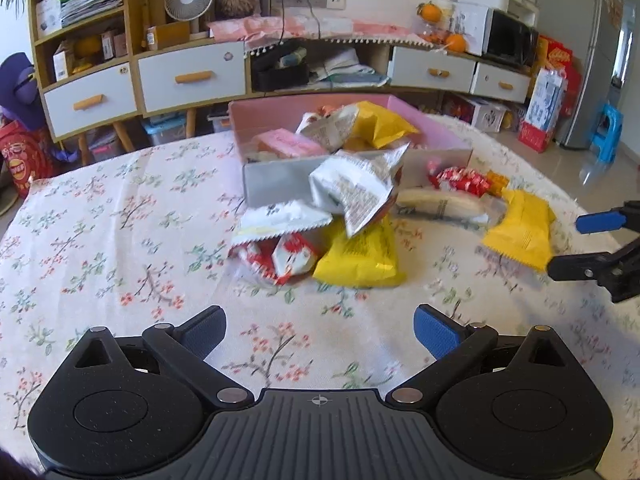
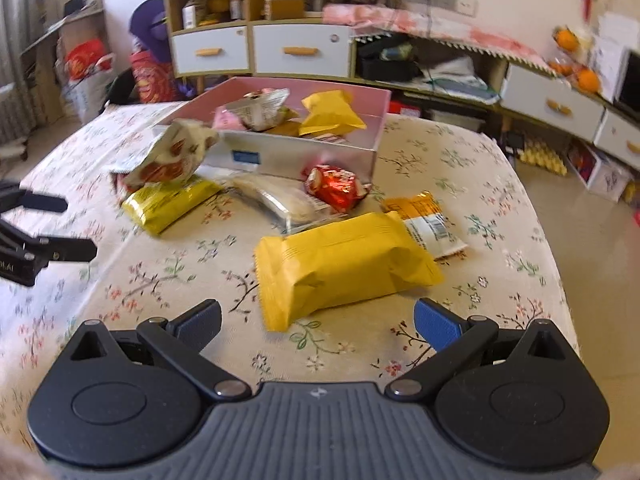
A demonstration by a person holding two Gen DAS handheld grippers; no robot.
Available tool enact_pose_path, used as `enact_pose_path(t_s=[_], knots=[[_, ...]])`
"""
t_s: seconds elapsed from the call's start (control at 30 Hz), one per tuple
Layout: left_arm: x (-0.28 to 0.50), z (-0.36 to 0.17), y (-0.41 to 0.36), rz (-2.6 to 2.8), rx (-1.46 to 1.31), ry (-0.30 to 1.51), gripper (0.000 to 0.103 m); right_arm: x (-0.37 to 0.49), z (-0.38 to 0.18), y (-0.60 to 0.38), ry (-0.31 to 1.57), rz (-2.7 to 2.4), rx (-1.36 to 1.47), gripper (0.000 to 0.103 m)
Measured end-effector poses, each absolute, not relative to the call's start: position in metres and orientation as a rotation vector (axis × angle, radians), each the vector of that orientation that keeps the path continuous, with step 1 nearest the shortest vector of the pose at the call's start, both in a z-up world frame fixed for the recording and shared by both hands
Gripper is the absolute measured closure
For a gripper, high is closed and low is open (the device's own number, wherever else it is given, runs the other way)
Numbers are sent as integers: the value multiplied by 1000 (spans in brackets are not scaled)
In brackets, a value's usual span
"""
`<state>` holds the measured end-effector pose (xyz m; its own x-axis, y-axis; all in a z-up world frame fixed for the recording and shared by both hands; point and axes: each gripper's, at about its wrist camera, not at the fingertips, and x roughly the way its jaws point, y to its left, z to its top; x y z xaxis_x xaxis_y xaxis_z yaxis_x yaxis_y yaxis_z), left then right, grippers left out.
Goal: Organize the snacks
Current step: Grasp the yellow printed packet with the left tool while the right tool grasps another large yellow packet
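I'd say I'm maybe a third done: a few snacks sit in the pink box [image 2: 280, 92], most still lie scattered on the bench [image 2: 460, 160], and the fingers of my left gripper [image 1: 320, 332] and right gripper [image 2: 318, 320] are spread wide, holding nothing.

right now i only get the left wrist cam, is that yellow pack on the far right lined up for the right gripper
Observer: Yes. In the right wrist view the yellow pack lies on the tablecloth straight ahead of the open right gripper, and it is not touching it.
Operator: anything tucked behind it i cant see
Observer: An orange-and-white packet lies partly under its far end; its barcode faces up.
Operator: and the box front, plain from here
Observer: The box has a blue label on its grey front wall, hidden from your side by the white bag.
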<state>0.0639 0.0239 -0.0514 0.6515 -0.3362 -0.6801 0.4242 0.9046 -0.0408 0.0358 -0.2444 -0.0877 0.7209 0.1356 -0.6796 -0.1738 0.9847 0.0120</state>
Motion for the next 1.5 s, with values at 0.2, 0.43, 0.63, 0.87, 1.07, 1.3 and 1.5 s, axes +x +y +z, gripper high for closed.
enact_pose_path(t_s=[0.2,0.43,0.63,0.87,1.07,1.3,1.5], knots=[[66,-48,6,-465,129,720,4,54,-82,-245,755,99,23,0],[75,-45,-16,-500,152,684,19,77,-79,-234,766,39,64,0],[90,-55,-31,-472,188,716,28,90,-87,-231,791,-33,56,1],[106,-66,-43,-416,221,764,40,99,-97,-233,825,-89,35,3],[109,-66,-41,-398,189,808,51,98,-106,-239,901,-82,46,20],[94,-63,-34,-434,205,837,53,85,-102,-238,899,-29,21,42],[77,-60,-25,-469,215,865,54,76,-98,-234,923,4,-3,53]])
